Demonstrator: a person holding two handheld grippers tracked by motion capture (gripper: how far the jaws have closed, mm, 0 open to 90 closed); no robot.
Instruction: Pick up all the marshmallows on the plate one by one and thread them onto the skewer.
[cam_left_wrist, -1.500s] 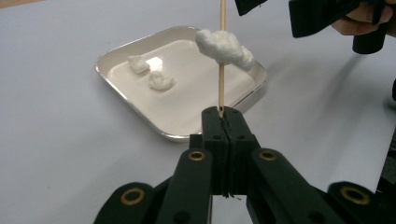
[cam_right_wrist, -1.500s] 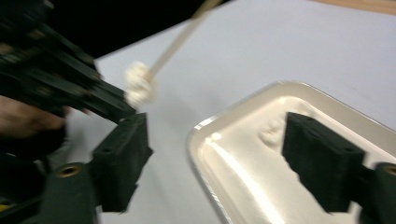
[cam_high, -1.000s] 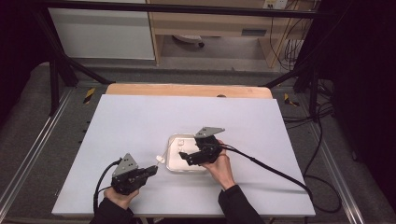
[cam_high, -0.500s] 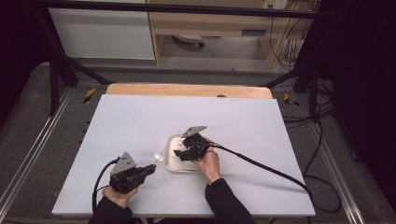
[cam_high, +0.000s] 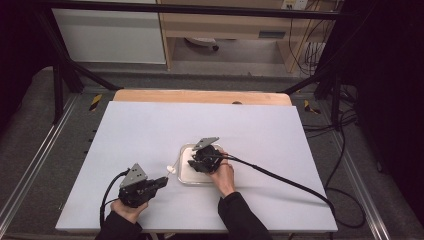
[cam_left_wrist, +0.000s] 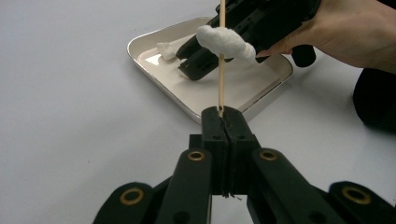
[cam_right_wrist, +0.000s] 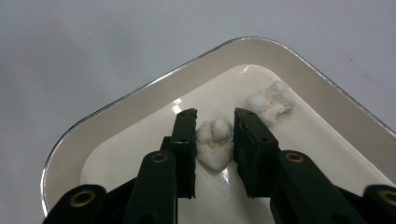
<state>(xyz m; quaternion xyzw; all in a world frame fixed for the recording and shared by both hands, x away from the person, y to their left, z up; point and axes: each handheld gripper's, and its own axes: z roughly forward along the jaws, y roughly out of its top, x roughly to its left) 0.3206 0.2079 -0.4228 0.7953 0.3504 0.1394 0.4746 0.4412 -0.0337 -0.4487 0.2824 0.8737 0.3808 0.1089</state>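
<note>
Two soft white lumps sit in the shallow tray (cam_right_wrist: 140, 116), and they look like marshmallows to me. I have the right gripper (cam_right_wrist: 214, 140) lowered into the tray with its jaws partly apart, one on either side of the nearer marshmallow (cam_right_wrist: 215, 142); I cannot tell whether the pads already touch it. The second marshmallow (cam_right_wrist: 271, 101) lies just beyond, near the far corner, apart from the first.

My left gripper (cam_left_wrist: 223, 122) is clamped tight on the lower end of a thin wooden skewer (cam_left_wrist: 220, 84), which stands upright with one marshmallow (cam_left_wrist: 225, 41) already threaded on it partway up. In the high view that gripper (cam_high: 159, 182) rests on the white table (cam_high: 260, 125) just left of the tray (cam_high: 184, 176), with the right gripper (cam_high: 196, 164) over it.

I judge these pieces to be very light, spongy and a little tacky. A hard squeeze would flatten one, and it may cling to a pad on release. I would close only until the sides dimple, gripping across the widest middle part and leaving both ends free for the skewer point. The skewer itself looks stiff but thin, so it could snap or slip if pushed sideways; any push should run straight along its length.
</note>
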